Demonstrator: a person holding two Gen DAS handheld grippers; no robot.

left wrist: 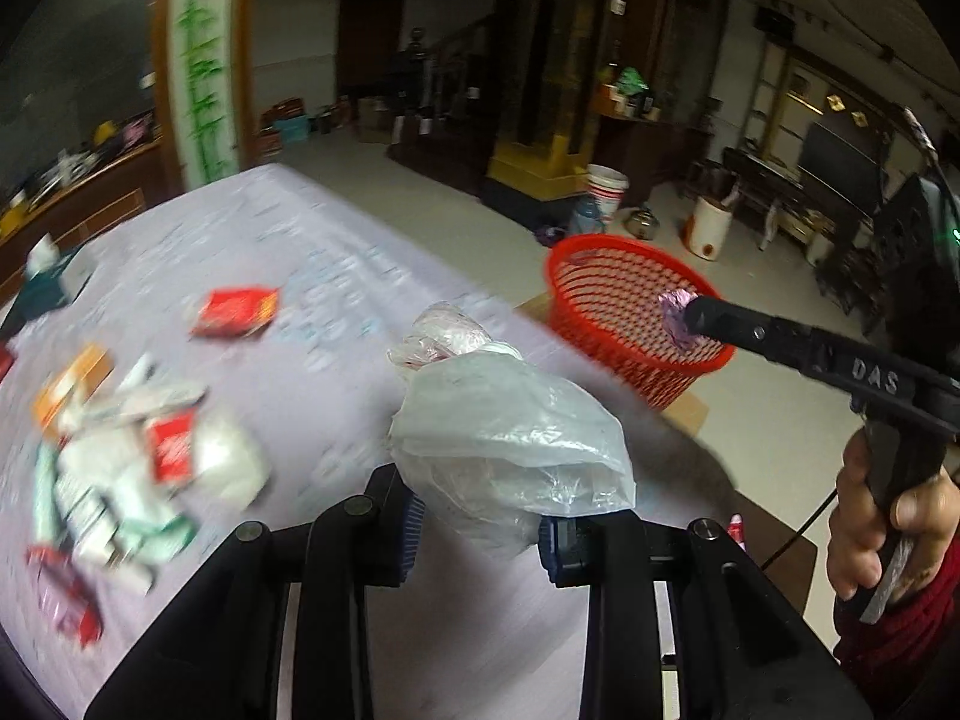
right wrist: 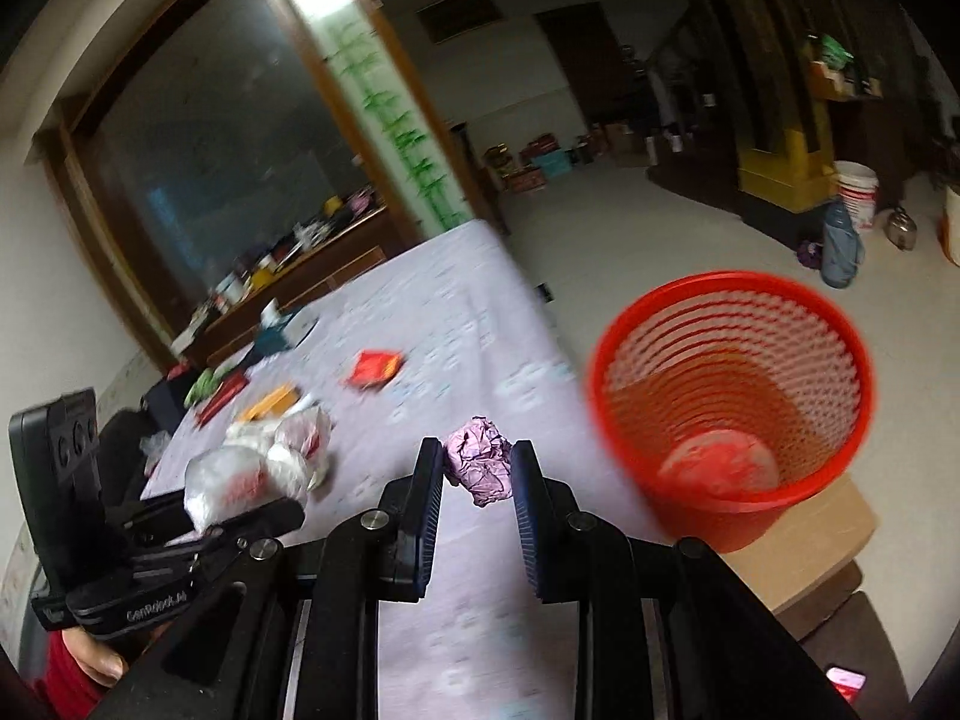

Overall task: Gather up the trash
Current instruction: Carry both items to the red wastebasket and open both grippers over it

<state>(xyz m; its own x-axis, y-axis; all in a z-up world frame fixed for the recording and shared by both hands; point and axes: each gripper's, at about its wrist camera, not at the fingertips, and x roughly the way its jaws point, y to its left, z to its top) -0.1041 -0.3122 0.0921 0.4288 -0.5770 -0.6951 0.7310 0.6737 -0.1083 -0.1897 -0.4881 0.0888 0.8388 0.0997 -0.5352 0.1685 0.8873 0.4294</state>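
left claw [left wrist: 480,516]: clamped on a crumpled clear plastic bag [left wrist: 510,420], blue pads pressing in on its lower end. The bag bulges up above the fingers, with a knotted bit that has red print on top.

right claw [right wrist: 478,471]: pinching a scrunched-up pink wrapper [right wrist: 480,468] between its two pads. In the left wrist view you can see that same claw [left wrist: 684,318] reaching out with the pink wad [left wrist: 675,315] in front of the bin's rim.

bin: red mesh wastebasket [right wrist: 729,402], sitting on a brown cardboard box [right wrist: 804,531] just off the worktop's edge. There's something pale and reddish at the bottom of it, too blurry to say what.

worktop [left wrist: 336,276]: covered with a light purple patterned cloth, and pretty messy.

leftover trash: a red snack packet [left wrist: 235,312] lies by itself mid-worktop. Over on the left there's a heap of white, green and red wrappers and cartons [left wrist: 120,450], all motion-blurred. An orange box [left wrist: 72,384] sits at the top of that heap.

hand: a person's hand [left wrist: 888,516] in a red sleeve wraps the right handle.

background: cream floor with a white bucket [left wrist: 606,189], a kettle and dark wooden furniture further back.
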